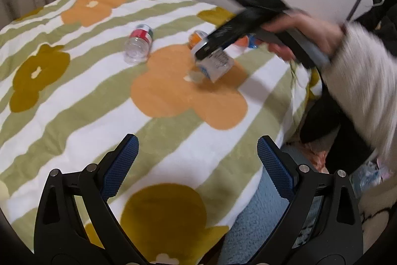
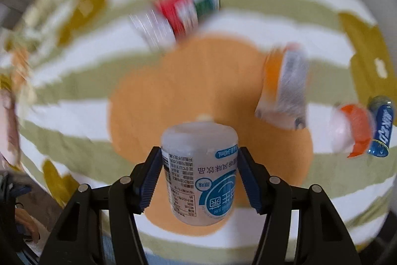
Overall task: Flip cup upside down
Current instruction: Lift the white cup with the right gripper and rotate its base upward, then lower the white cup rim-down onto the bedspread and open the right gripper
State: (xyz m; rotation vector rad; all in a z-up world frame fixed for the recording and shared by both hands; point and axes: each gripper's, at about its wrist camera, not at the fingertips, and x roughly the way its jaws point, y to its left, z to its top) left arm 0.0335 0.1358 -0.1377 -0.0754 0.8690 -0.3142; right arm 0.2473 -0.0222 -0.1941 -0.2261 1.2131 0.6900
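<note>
The cup (image 2: 201, 175) is a cut plastic bottle with a white and blue label. My right gripper (image 2: 198, 175) is shut on its sides and holds it over an orange flower of the blanket (image 2: 173, 81), its label text upside down. In the left wrist view the same cup (image 1: 215, 63) hangs tilted in the right gripper (image 1: 211, 55), just above the blanket (image 1: 74, 101). My left gripper (image 1: 197, 160) is open and empty, low over the near edge of the bed.
A clear cup with a red label (image 1: 139, 46) (image 2: 176, 16) lies on its side on the blanket. An orange-labelled cup (image 2: 285, 88) and an orange and blue one (image 2: 359, 128) lie to the right. A blue cloth (image 1: 263, 220) lies under my left gripper.
</note>
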